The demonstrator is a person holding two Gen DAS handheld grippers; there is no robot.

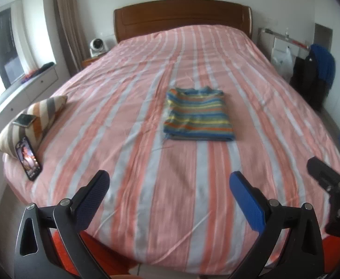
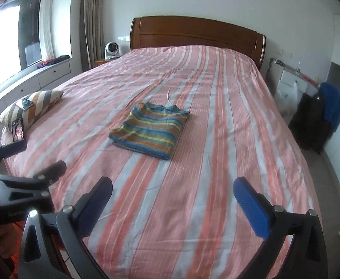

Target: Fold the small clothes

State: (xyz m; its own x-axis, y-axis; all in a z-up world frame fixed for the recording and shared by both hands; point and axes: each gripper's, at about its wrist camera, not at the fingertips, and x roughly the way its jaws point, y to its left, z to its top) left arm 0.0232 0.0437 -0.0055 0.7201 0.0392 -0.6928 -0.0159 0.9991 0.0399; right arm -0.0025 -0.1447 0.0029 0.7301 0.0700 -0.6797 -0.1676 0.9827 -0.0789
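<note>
A: Where is the garment found, and how is it lying?

B: A striped knit top (image 1: 199, 115) is seen folded into a neat rectangle on the pink-and-white striped bedspread (image 1: 132, 139), at about 12 o'clock from the left gripper (image 1: 170, 200). In the right wrist view it (image 2: 150, 131) is placed toward 11 o'clock of the right gripper (image 2: 173, 207). It is well apart from both tools.

A: How are the tools held?

B: Both pairs of fingers are spread wide over the near end of the bed, and nothing is pinched between them. The fold is judged to be finished or nearly so.

A: What could be spoiled from here?

B: If the stack were lifted by one edge only, the layers could be dragged open, since soft knit is easily slid over itself. If a finger were pushed under it too deeply, the bedspread could be caught along with it and the top pulled askew.

A: Is anything else at risk?

B: A phone (image 1: 28, 160) is propped against a striped cushion (image 1: 34, 121) at about 9 o'clock, with a second phone (image 1: 24, 119) laid on top of that cushion. Either could be knocked off by a wide sweep of the left tool, though they are kept well apart from the garment.
</note>
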